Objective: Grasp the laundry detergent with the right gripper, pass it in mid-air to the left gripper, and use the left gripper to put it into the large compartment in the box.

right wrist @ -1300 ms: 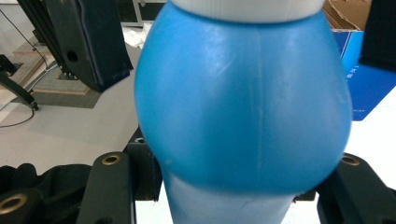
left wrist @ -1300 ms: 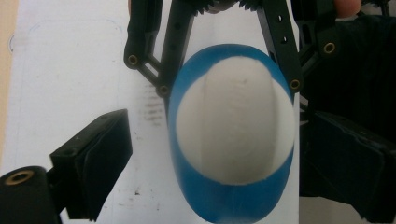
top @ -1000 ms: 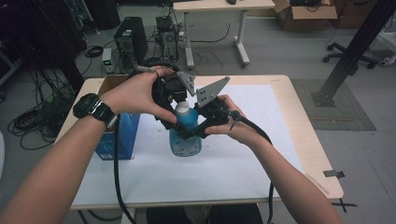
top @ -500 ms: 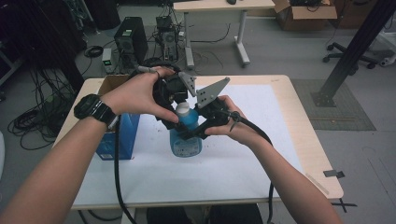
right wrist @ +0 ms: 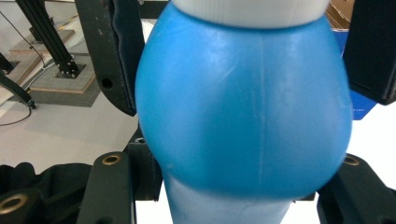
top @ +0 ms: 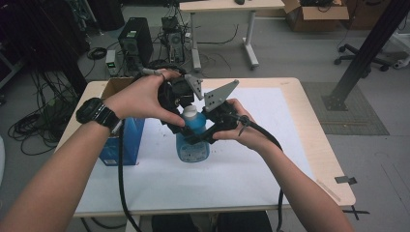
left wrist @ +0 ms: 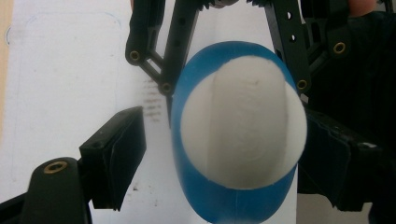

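**Blue bottle upright on the white mat**

The blue bottle [top: 192,140] stands upright near the mat's middle. Its shoulder bulges round and opaque blue; the lower body looks paler, translucent. A white cap [left wrist: 243,123] sits on its neck.

floor: grey [top: 290,53] | far desk [top: 227,6] on white legs | computer tower [top: 136,42] amid cables [top: 29,123] | cardboard box [top: 314,10] | black metal post [top: 367,50] on grey mat [top: 355,108] | office chair [top: 394,48]

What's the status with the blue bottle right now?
Right gripper clamped on blue bottle. Left gripper closing over white cap, gap on one side. Nothing in the way.
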The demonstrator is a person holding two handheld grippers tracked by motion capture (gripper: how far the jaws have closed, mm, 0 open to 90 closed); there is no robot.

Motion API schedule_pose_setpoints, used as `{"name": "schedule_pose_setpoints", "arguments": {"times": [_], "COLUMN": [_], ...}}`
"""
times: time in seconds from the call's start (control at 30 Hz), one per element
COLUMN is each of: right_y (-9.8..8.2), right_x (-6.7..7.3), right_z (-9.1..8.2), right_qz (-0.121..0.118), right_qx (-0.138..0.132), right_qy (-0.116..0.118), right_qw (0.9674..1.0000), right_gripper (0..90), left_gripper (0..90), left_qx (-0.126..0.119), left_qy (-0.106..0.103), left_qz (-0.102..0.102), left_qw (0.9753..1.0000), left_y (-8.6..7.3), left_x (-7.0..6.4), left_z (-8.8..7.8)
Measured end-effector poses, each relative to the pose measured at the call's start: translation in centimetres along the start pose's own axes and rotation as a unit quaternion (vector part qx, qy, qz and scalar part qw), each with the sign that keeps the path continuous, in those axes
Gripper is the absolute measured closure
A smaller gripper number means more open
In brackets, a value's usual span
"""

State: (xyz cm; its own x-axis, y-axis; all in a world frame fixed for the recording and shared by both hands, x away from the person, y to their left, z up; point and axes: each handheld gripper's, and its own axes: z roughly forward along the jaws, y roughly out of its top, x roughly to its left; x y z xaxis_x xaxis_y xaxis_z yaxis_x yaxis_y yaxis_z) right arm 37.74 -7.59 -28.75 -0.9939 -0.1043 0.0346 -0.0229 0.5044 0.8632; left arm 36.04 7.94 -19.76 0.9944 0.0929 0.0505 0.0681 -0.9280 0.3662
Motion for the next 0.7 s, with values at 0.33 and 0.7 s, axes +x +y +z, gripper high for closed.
{"name": "schedule_pose_setpoints", "arguments": {"times": [0.33,0.7], "right_y": [0.00,0.00], "right_x": [0.09,0.10], "right_z": [0.09,-0.05], "right_qz": [0.000,-0.001], "right_qx": [0.001,0.002], "right_qy": [-0.001,-0.005], "right_qw": [1.0000,1.0000], "right_gripper": [43.3,43.3], "left_gripper": [21.6,23.3], "left_qx": [0.006,0.010], "left_qy": [0.001,0.003], "left_qz": [0.001,0.002], "left_qw": [1.0000,0.9999], "left_y": [0.07,0.17], "left_x": [-0.06,-0.05], "left_z": [0.08,0.18]}}
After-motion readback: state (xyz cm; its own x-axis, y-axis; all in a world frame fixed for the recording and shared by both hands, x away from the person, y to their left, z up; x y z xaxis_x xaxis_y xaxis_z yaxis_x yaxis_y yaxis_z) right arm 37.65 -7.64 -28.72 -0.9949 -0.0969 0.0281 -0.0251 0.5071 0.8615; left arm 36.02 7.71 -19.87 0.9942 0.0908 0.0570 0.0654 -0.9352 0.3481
